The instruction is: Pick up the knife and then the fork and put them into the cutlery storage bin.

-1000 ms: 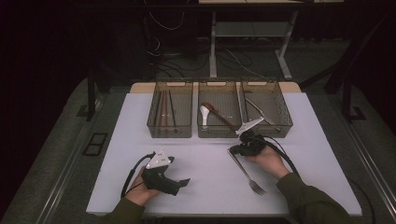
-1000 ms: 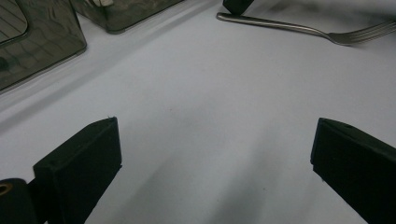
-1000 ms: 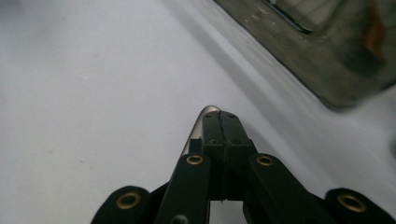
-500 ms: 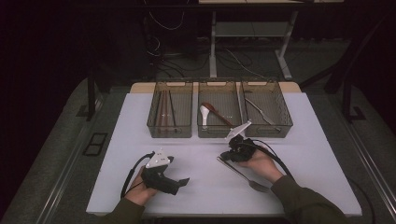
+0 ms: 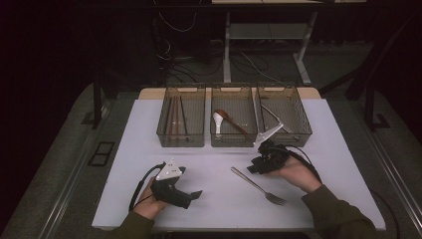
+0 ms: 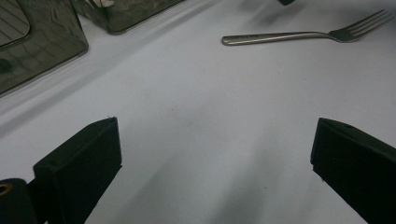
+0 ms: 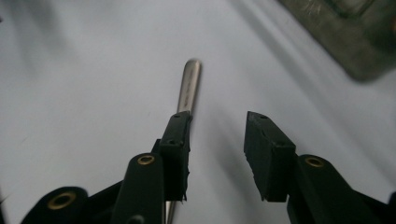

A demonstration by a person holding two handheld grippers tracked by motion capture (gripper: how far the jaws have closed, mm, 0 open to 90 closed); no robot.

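The fork (image 5: 258, 185) lies flat on the white table (image 5: 348, 149), in front of the middle bin (image 5: 234, 142) and toward the person's right. Its long axis runs on a slant: the handle end points to about 10 o'clock, toward the bins, and the tines point to about 4 o'clock, toward the person's right sleeve (image 5: 333, 214).

At about 1 o'clock from the fork's handle end, the right gripper (image 5: 251, 167) hangs just above the table, near the handle but apart from it. Its jaws have just been opening and stand partly apart with nothing between them. In the right gripper view the fork's handle (image 7: 188, 88) lies on the table under and beyond one jaw, outside the gap.

At 9 o'clock from the fork, well apart, the left gripper (image 5: 195, 195) rests low on the table, its jaws spread wide and empty. Its own view looks across bare table to the fork (image 6: 299, 35).

Farther off at 12 o'clock stand three bins in a row: the left bin (image 5: 181, 142) holds chopsticks (image 5: 174, 115), the middle one a white spoon (image 5: 218, 121), and the right bin (image 5: 291, 139) more cutlery.
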